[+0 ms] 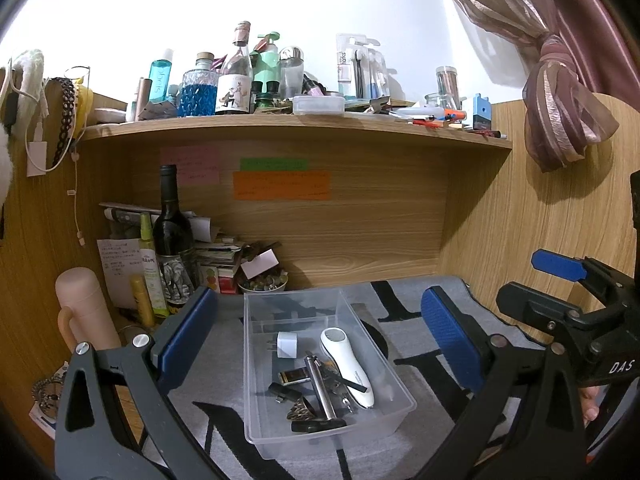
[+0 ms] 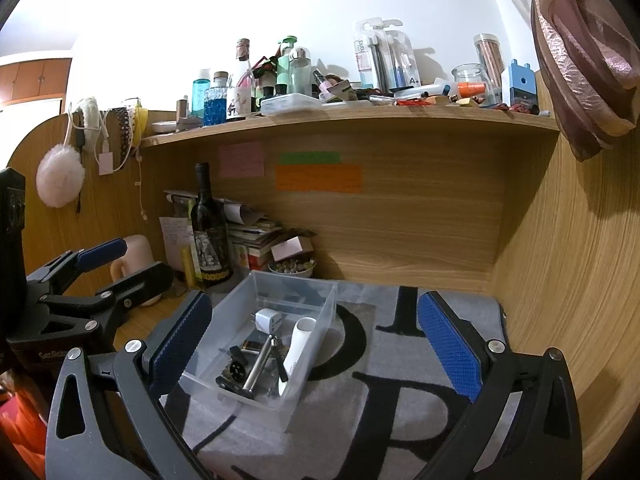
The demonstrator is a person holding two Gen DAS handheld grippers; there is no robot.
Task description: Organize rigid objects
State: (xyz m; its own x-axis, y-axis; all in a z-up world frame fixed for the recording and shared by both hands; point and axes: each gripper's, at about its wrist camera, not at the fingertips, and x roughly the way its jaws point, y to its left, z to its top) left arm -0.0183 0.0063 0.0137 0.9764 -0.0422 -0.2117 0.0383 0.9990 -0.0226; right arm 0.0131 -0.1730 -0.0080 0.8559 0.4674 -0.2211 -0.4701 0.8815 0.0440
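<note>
I am looking into a wooden desk alcove [image 1: 360, 216] with a crowded shelf above; on the desk lies a grey mat with black letters [image 2: 400, 400], and on it the clear plastic bin [image 1: 276, 432] that takes the rigid objects; inside lie a white handheld device [image 1: 348, 364], a metal tool with a black crossbar [image 1: 320, 388], a white plug adapter [image 1: 286, 345] and some small dark pieces I cannot identify. My left gripper [image 1: 320, 340] hangs above the bin, jaws spread wide and empty; my right gripper [image 2: 316, 344] is just beside it, likewise spread and empty. I judge the gathering near done, since I see nothing loose on the mat; the next move calls for finding any stray item or lifting the bin by its walls.
</note>
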